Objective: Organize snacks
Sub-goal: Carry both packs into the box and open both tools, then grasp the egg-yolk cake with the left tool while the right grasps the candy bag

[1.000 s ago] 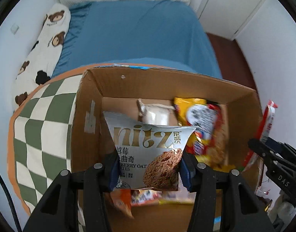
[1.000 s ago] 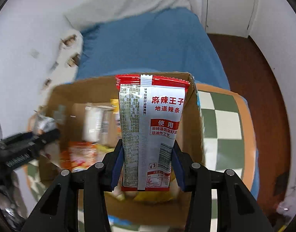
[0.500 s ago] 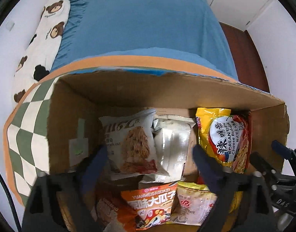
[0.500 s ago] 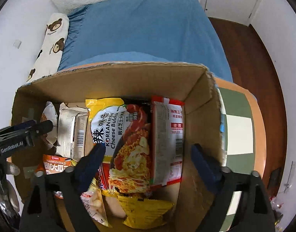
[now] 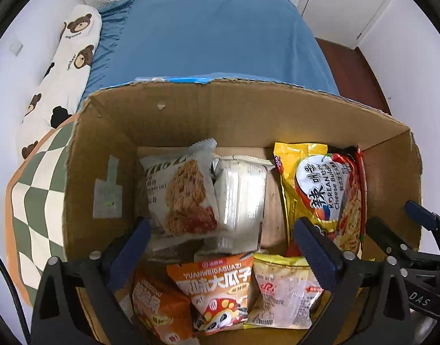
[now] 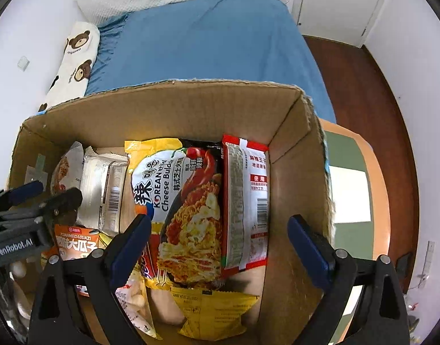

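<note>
Behind lies a blue bed (image 5: 208, 34); both the left gripper (image 5: 221, 243) and right gripper (image 6: 217, 234) are opening, empty, over the snack-filled cardboard box (image 5: 248, 115); the red spicy-strip packet (image 6: 246, 201) lies inside.

Both views bright, even daylight, source not visible. Strong fisheye bend, black vignette at corners. Cardboard box (image 5: 248, 115) interior in soft shade; glare on silver packet (image 5: 243, 189). Focus sharp centre, softer toward rim. No motion blur.

The orange packet (image 5: 159, 307) runs off the bottom edge — the red-and-white packet (image 5: 359, 172) shows only an edge behind noodles.
</note>
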